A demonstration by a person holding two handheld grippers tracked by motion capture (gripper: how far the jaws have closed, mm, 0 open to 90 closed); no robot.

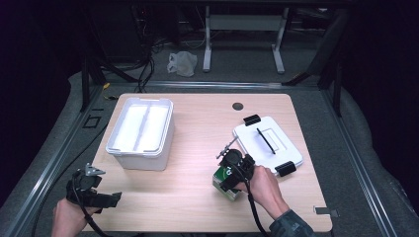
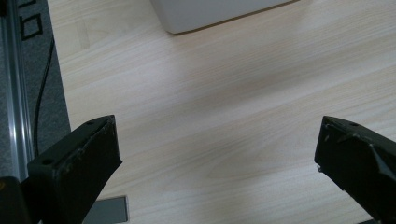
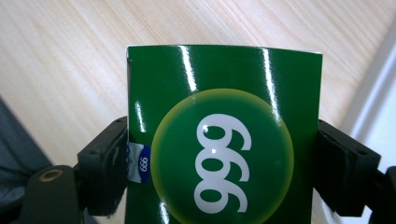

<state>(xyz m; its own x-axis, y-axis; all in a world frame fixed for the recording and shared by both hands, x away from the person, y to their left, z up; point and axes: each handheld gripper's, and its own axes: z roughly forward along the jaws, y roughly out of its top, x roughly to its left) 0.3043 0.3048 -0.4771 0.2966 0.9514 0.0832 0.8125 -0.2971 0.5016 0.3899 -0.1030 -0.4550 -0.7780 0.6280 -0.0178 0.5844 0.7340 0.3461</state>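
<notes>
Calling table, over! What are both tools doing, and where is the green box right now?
Left tool open, empty, near table corner. Right tool shut on green box. White bin open; lid lies beside the box. Nothing blocking.

light wood table (image 1: 197,128), grey carpet floor (image 1: 237,54), dark room

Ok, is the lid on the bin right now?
No: the lid lies flat on the table to the right, apart from the open bin.
</notes>
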